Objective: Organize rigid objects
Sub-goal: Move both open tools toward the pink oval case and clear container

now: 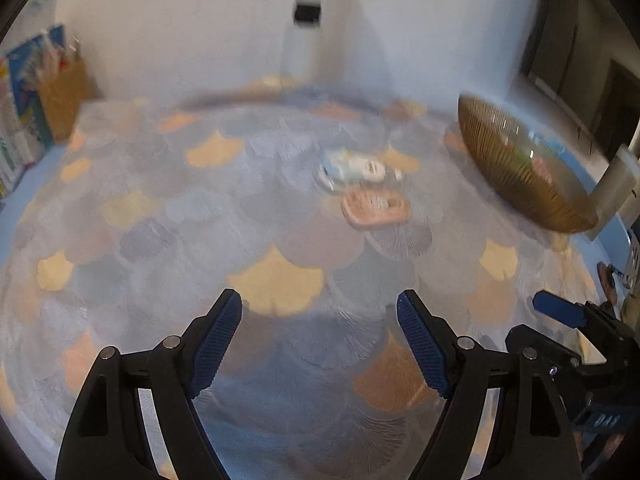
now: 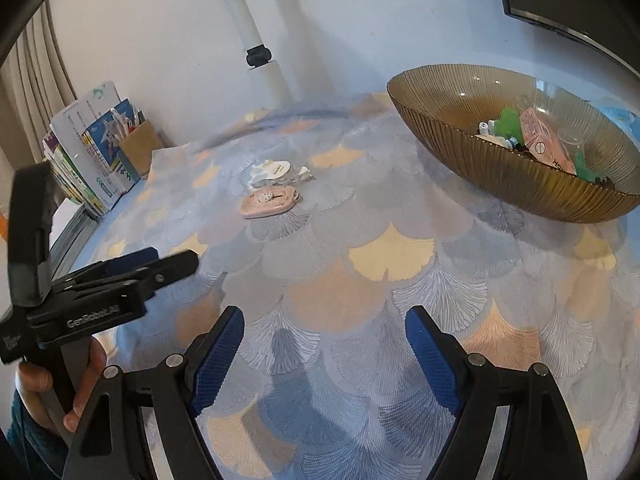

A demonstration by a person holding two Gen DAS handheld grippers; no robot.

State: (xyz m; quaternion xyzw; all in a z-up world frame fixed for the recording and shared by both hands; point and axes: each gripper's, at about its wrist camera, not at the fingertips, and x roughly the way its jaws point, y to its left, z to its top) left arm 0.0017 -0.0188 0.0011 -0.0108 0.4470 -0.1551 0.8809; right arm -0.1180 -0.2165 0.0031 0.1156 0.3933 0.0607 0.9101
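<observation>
A flat pink oval case [image 2: 270, 201] lies on the fan-patterned tablecloth [image 2: 392, 264], and a small white-and-blue packet [image 2: 272, 170] sits just behind it. The same pink case [image 1: 376, 206] and packet [image 1: 352, 170] appear blurred in the left wrist view. An amber ribbed glass bowl [image 2: 500, 176] at the right holds several small items, among them a pink box [image 2: 544, 144]. My right gripper [image 2: 325, 318] is open above bare cloth, well short of the case. My left gripper [image 1: 319, 304] is open too, with nothing between its fingers. Each gripper shows in the other's view: left [image 2: 176, 258], right [image 1: 560, 314].
Books [image 2: 88, 160] and a brown pen holder [image 2: 140, 144] stand at the back left against the wall. A white pole [image 2: 256, 40] rises behind the table. A dark screen [image 2: 560, 0] hangs at the upper right. The amber bowl [image 1: 512, 168] sits near the right table edge. A hand [image 2: 40, 392] holds the left gripper's handle.
</observation>
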